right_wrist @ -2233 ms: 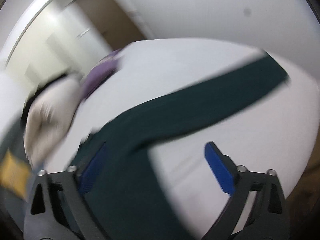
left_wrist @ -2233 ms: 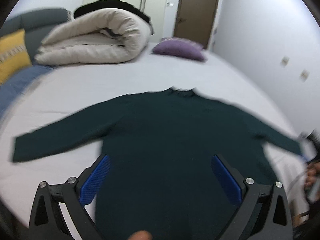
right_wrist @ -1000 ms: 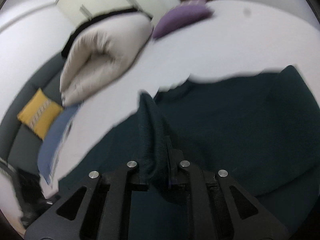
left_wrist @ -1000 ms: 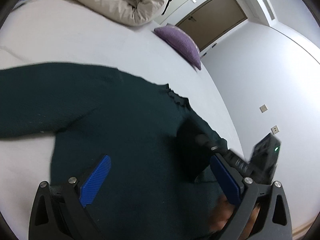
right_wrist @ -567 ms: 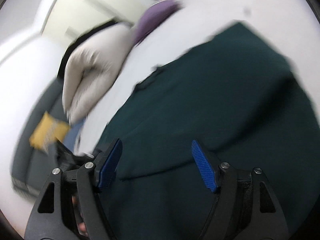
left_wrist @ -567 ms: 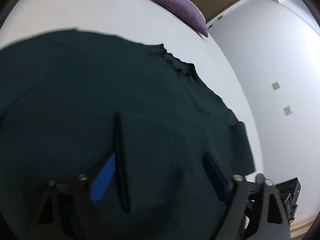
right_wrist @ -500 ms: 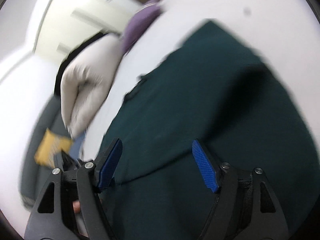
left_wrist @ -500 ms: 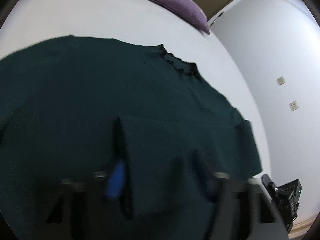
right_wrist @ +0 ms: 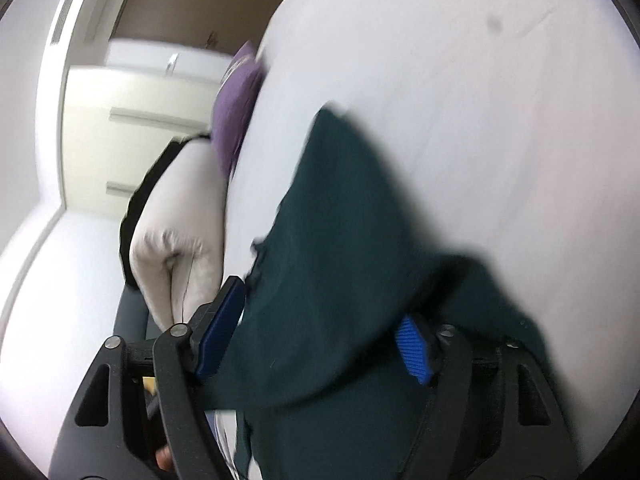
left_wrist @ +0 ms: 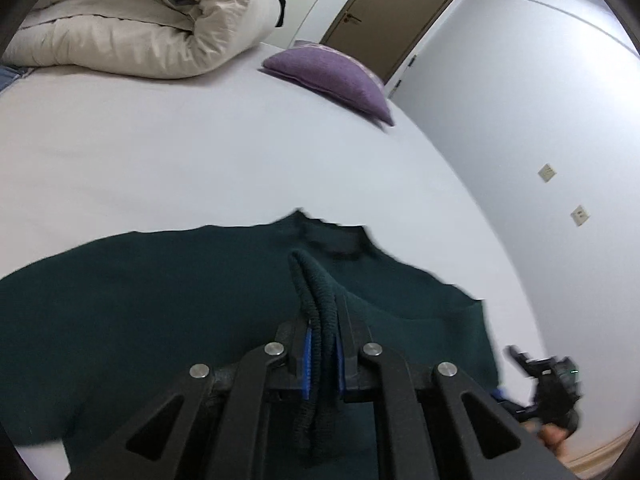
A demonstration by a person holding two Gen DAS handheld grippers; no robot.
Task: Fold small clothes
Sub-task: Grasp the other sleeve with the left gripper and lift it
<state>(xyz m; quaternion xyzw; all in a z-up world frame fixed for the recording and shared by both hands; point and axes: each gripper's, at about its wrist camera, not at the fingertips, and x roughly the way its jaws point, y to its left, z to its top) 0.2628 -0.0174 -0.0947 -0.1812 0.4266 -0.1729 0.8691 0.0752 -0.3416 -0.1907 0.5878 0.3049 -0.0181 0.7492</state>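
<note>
Dark green sweater (left_wrist: 160, 300) lies on the bed (left_wrist: 200, 160). Left tongs (left_wrist: 322, 340) are clamped on its ribbed cuff; right tongs (right_wrist: 316, 340) gape apart around the side edge. Risk: the thin pinch slips and the sleeve drops crooked.

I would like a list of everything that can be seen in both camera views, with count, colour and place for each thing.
sweater: one, dark green, spread on the bed, near side
bed: one, white sheet, under everything
duvet: one, cream, rolled at the far left of the bed
cushion: one, purple, far edge of the bed
door: one, brown, behind the cushion
wardrobe: one, cream, seen in the right wrist view
wall sockets: two, pale, right wall
left gripper: black, blue pads, fingers shut on a ribbed sweater edge
right gripper: black, blue pads, fingers open, sweater between them
</note>
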